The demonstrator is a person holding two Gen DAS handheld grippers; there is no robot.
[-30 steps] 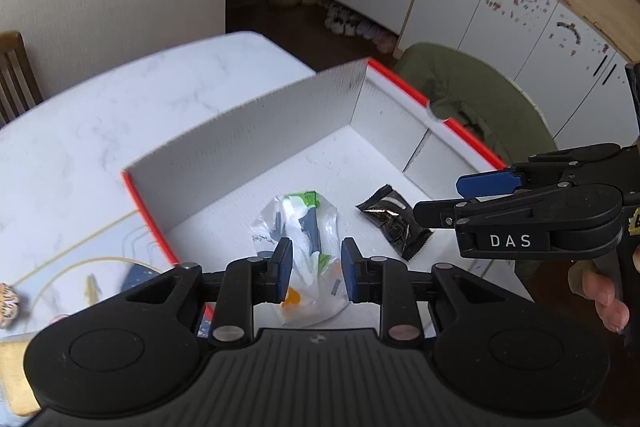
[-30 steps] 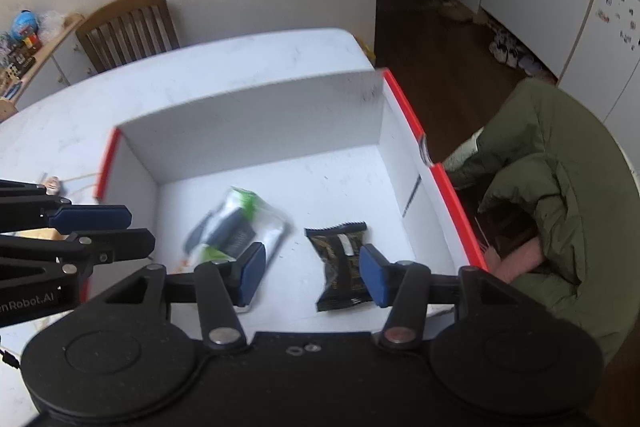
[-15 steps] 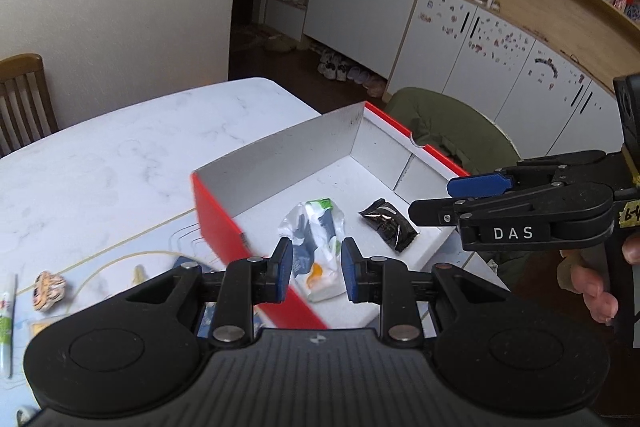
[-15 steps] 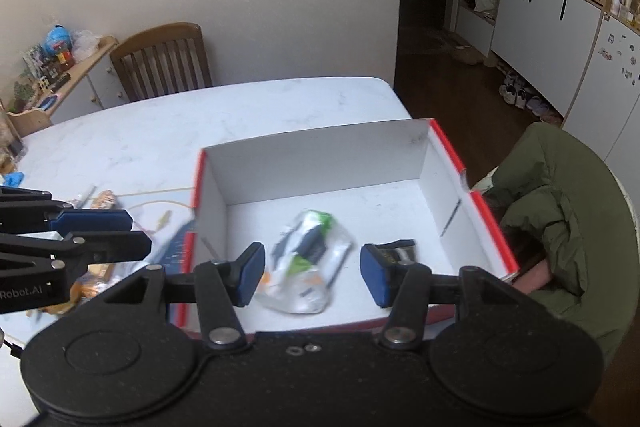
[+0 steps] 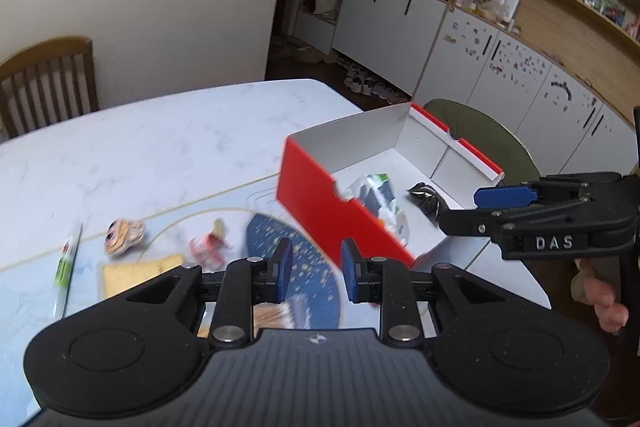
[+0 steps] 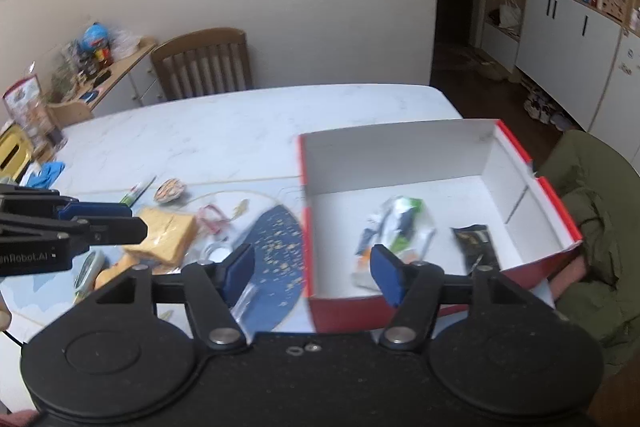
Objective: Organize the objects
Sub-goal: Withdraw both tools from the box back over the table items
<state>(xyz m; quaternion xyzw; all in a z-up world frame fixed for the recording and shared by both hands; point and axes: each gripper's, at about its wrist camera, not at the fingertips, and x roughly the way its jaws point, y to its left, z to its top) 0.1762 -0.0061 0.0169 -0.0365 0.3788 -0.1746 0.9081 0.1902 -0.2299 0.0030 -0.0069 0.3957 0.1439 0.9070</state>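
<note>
A red box (image 6: 434, 307) with a white inside sits at the right end of a white marble table (image 6: 224, 131). Inside it lie a clear plastic packet (image 6: 394, 227) with green and orange print and, just beside it, a small black wrapper (image 6: 476, 243). Left of the box, loose items are scattered on the table: a yellow sponge (image 6: 168, 235), a dark blue speckled pouch (image 6: 276, 259), a striped shell-like object (image 5: 124, 237) and a green tube (image 5: 66, 263). The left gripper (image 5: 314, 269) hovers above the pouch, its blue pads close together but with a gap between them, holding nothing. The right gripper (image 6: 312, 273) hangs over the box's near left corner, its jaws opening, nothing between them.
</note>
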